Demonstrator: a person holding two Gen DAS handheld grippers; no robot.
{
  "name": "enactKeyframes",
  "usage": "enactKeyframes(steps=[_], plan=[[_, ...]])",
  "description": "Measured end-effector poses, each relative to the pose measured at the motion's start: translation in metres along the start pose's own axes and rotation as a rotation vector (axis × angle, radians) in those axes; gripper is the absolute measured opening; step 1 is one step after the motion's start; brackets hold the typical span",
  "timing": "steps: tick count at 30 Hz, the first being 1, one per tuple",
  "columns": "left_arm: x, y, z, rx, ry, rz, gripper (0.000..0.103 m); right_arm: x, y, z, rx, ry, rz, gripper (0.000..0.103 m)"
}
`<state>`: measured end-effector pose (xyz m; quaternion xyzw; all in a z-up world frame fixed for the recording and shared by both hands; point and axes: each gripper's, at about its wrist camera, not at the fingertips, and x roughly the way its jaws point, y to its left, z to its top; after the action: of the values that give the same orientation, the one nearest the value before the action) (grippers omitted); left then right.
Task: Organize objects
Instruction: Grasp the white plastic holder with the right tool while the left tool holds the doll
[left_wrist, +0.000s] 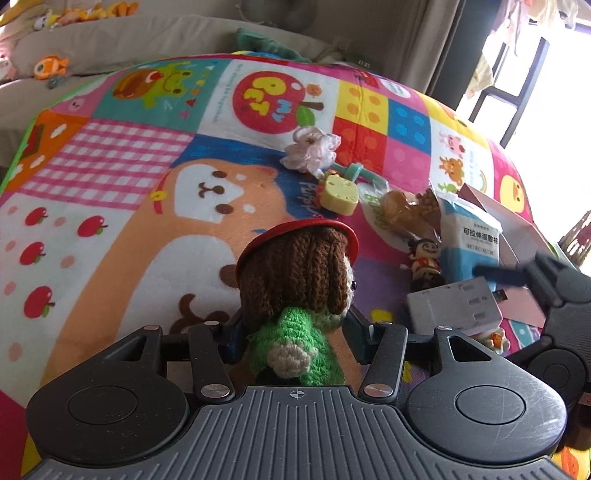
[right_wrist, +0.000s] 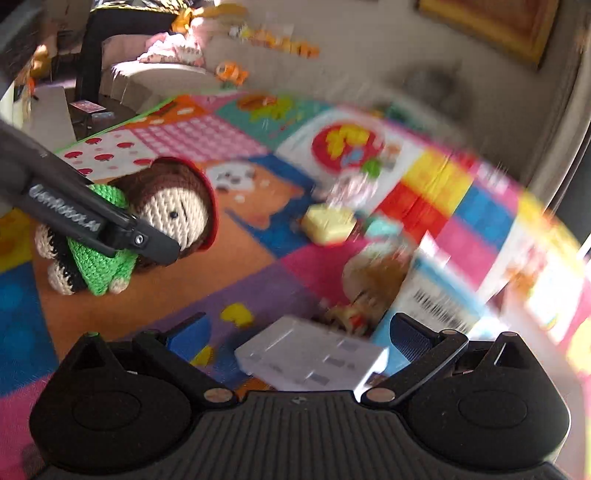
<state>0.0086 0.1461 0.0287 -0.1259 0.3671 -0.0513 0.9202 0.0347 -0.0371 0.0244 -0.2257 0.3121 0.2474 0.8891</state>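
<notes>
A crochet doll (left_wrist: 295, 280) with brown hair, a red hat and green clothes stands on the colourful patchwork blanket (left_wrist: 110, 166). My left gripper (left_wrist: 295, 326) is shut on its green body, one blue pad on each side. The right wrist view shows the doll (right_wrist: 173, 210) from the front with a left finger (right_wrist: 147, 240) across it. My right gripper (right_wrist: 299, 332) stands open, fingers wide apart over a grey adapter box (right_wrist: 310, 360). In the left wrist view the right gripper (left_wrist: 517, 275) hovers above that box (left_wrist: 454, 306), which has a USB plug.
A pile lies right of the doll: a pink fabric flower (left_wrist: 312, 147), a yellow cheese toy (left_wrist: 339, 194), a snack bag (left_wrist: 402, 210), a small figurine (left_wrist: 424, 262), a blue-white packet (left_wrist: 469, 236) and a pinkish carton (left_wrist: 517, 229). A beige sofa (left_wrist: 147, 40) with plush toys is behind.
</notes>
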Motion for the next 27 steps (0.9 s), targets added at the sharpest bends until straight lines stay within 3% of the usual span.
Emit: enactKeyframes(steps=[3, 6, 12, 14, 18, 22, 27], plan=[[0.0, 0.0, -0.001, 0.003, -0.001, -0.011, 0.057, -0.019, -0.002, -0.01, 0.112, 0.049, 0.148, 0.103], [0.0, 0.003, -0.002, -0.006, -0.004, -0.021, 0.057, -0.05, 0.006, -0.022, 0.135, 0.054, 0.312, 0.103], [-0.002, 0.005, -0.004, -0.012, -0.01, -0.027, 0.057, -0.061, 0.016, -0.027, 0.095, 0.022, 0.196, 0.101], [-0.003, 0.007, -0.005, -0.015, -0.012, -0.024, 0.057, -0.048, 0.013, -0.022, 0.139, 0.035, 0.191, 0.092], [-0.008, 0.008, -0.008, -0.013, -0.009, -0.011, 0.057, -0.018, 0.018, -0.013, 0.156, 0.053, 0.181, 0.083], [-0.016, 0.006, -0.012, 0.006, 0.002, -0.006, 0.057, -0.014, 0.018, -0.009, 0.17, 0.092, 0.208, 0.047], [-0.026, -0.008, -0.014, 0.039, 0.023, -0.044, 0.057, -0.066, 0.002, -0.019, 0.231, 0.027, 0.239, 0.047]])
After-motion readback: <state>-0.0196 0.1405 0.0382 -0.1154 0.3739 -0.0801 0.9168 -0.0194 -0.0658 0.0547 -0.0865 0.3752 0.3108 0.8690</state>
